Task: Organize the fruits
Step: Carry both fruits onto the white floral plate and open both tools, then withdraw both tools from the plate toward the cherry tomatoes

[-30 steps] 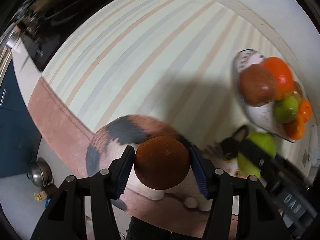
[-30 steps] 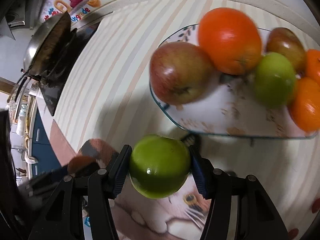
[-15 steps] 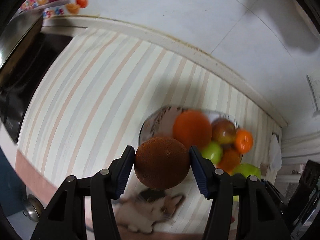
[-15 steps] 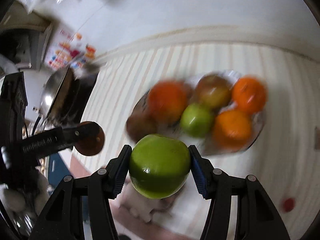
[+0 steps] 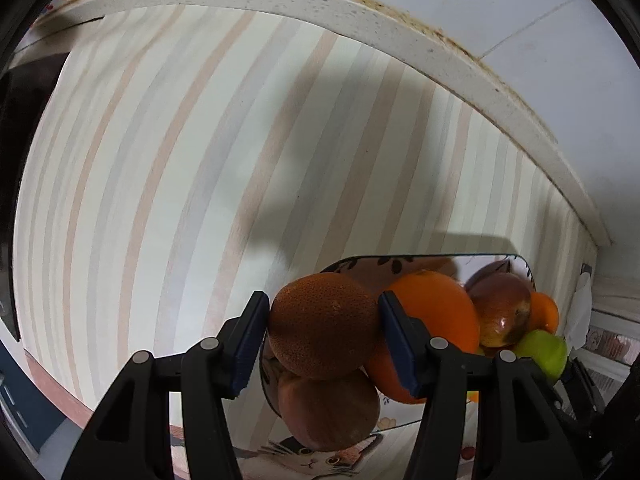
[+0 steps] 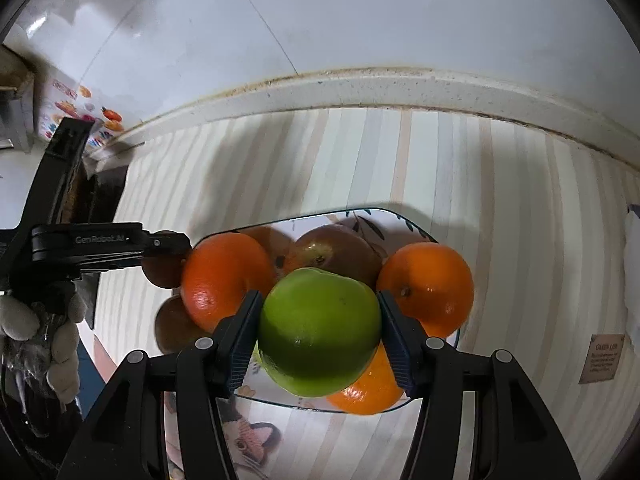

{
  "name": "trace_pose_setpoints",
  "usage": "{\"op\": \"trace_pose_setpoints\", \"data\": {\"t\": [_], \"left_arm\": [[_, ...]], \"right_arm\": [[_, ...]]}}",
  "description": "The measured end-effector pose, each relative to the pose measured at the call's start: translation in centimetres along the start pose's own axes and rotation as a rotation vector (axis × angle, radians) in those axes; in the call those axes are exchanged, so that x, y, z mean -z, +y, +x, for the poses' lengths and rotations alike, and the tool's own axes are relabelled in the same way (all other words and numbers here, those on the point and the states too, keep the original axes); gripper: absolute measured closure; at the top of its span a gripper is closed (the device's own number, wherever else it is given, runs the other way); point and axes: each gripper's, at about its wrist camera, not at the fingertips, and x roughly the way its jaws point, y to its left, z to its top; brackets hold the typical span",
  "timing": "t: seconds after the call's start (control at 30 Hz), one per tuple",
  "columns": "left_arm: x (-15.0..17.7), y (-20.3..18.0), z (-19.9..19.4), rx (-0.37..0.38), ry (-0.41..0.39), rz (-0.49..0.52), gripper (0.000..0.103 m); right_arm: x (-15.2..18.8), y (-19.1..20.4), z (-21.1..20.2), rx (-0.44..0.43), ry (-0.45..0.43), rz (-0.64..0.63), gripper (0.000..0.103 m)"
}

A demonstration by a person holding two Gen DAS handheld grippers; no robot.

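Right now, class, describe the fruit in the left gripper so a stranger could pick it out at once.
Start at the striped counter mat and find the glass plate piled with fruit. At the plate's near-left edge, the left gripper clamps a round fruit. Its dull, rough, brownish-orange skin sets it apart from the glossy bright oranges and smooth apples beside it.

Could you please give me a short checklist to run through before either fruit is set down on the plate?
1. Left gripper pads clamp the brown orange: ok.
2. Right gripper pads clamp the green apple: ok.
3. Plate lies below both held fruits: ok.
4. Free spot on the plate for two more: cannot tell, fruit already crowds it.
5. Grippers apart from each other: ok, left one sits off at the plate's left edge.
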Motion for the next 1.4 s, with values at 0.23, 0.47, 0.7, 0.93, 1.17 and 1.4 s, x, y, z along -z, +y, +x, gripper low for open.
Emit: {"op": "trace_pose_setpoints", "data": {"t": [0.23,0.47,0.7,0.93,1.17,1.4], "left_arm": [[0.4,0.4,-0.3,0.003,-0.008,-0.014,0.048],[0.3,0.6,-0.2,0.009,0.003,-0.038,0.046],[0.6,0.4,-0.6,0.007,-0.016,-0.036,0.036],[1.6,1.1,-2.9,-0.026,-0.103,-0.037,0.016],[4.8,0.3,-5.3,-0.033,-0.174,-0.022,0.016],[11.6,-2.2,-8.9,-0.093,-0.303,0.038,0.016]], "right_arm": [[-0.1,0.0,0.8,0.006,0.025,-0.009,0.043],[-0.4,-0.2,0.7,0.004,0.024,0.015,0.041],[-0.5,0.0,0.7,-0.031,0.030,0.046,0.021],[-0.3,0.4,-0.5,-0.011,0.011,0.050,0.009],[0.9,0.5,-2.9,0.004,-0.021,0.036,0.008],[3.8,0.3,-6.5,0.097,-0.079,-0.038,0.008]]}}
